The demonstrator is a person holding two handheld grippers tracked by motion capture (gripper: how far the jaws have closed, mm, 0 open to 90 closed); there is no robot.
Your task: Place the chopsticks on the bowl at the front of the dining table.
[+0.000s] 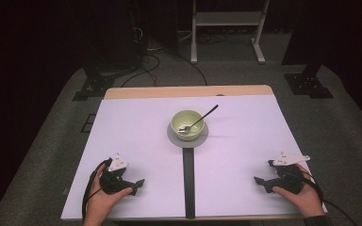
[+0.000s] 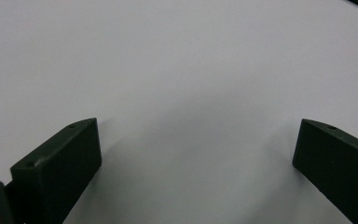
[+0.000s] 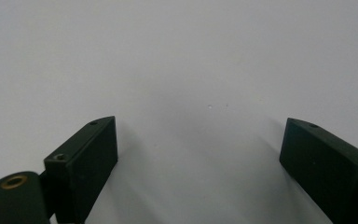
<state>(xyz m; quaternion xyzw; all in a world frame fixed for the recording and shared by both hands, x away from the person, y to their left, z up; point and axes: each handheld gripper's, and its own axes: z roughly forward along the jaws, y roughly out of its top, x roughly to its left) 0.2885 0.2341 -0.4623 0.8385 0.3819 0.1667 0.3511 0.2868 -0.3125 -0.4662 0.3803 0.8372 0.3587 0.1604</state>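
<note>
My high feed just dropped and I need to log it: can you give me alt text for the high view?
A pale green bowl with a metal spoon leaning in it sits on a grey round mat at the centre of a white table. Near the front edge, a person's hands hold the left gripper and right gripper, both open, pointing inward.

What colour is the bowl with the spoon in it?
Pale green bowl, seen best in the high view.

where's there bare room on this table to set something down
Bare white table runs wide left of the green bowl, and again right of it, out to both side edges. More lies between the left gripper and right gripper, split by the black strip. It is crowded only mid-table: the bowl on its grey disc, spoon sticking out.
</note>
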